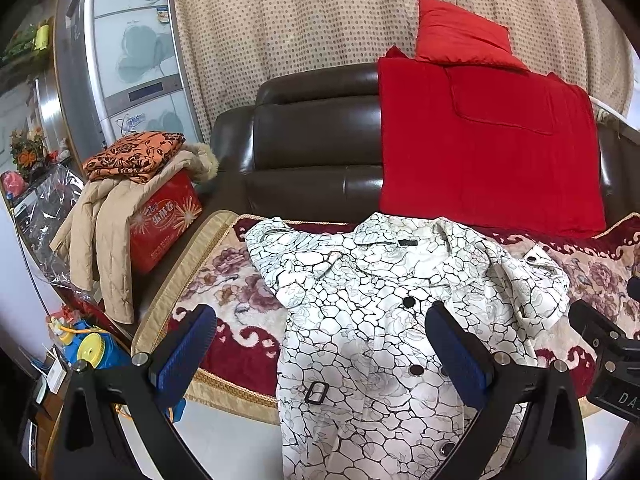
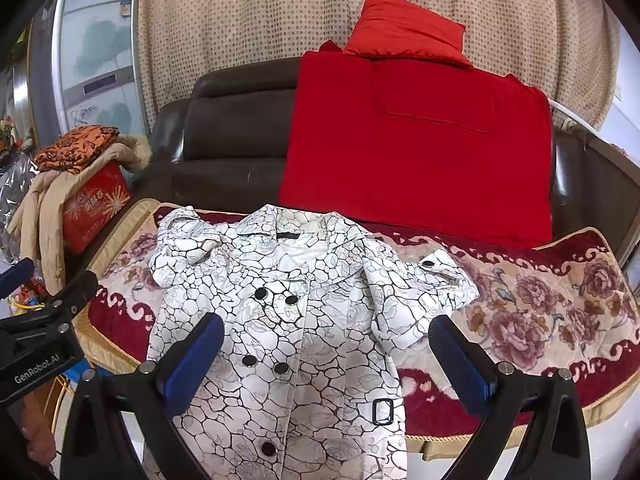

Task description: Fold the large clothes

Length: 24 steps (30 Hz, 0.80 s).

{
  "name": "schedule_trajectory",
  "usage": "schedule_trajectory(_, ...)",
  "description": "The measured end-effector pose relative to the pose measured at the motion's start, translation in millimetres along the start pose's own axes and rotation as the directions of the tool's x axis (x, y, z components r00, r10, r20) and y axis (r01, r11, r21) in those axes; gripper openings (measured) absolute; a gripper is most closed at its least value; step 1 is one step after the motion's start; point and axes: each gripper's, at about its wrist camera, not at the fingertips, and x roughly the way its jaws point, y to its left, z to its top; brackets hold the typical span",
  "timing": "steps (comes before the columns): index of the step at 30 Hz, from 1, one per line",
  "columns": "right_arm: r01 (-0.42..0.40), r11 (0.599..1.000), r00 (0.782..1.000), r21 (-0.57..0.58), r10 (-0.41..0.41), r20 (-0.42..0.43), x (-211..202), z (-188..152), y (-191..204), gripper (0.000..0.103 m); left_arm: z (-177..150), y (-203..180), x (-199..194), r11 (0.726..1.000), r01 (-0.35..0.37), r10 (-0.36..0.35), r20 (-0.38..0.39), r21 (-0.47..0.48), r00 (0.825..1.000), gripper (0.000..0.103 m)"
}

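Observation:
A white coat with a black crackle print (image 1: 380, 320) (image 2: 288, 320) lies face up on the floral sofa cover, collar toward the backrest, hem hanging over the front edge. It has black buttons and a belt buckle (image 2: 383, 411). Both short sleeves are spread to the sides. My left gripper (image 1: 320, 322) hovers open above the coat's left half, nothing between its blue pads. My right gripper (image 2: 326, 334) is open too, above the coat's right side and sleeve. Each gripper shows at the edge of the other's view.
A floral red-and-cream cover (image 2: 540, 312) lies on a dark leather sofa (image 1: 312, 140). A red blanket (image 1: 488, 144) and red cushion (image 1: 460, 36) rest on the backrest. At the left, a red box (image 1: 164, 224) carries a beige jacket and orange folded cloth. Toys lie on the floor.

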Motion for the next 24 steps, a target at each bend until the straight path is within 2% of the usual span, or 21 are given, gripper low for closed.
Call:
schedule_trajectory(17, 0.01, 1.0, 1.0, 0.013, -0.01, -0.026, 6, -5, -12, 0.103, -1, -14, 6, 0.999, 0.014, -0.013, -0.024, 0.033, 1.0, 0.103)
schedule_trajectory(24, 0.01, 1.0, 0.999, 0.028, -0.008, -0.054, 21, -7, -21, 0.103, -6, -21, 31, 0.999, 0.028, -0.024, -0.086, 0.04, 0.996, 0.103)
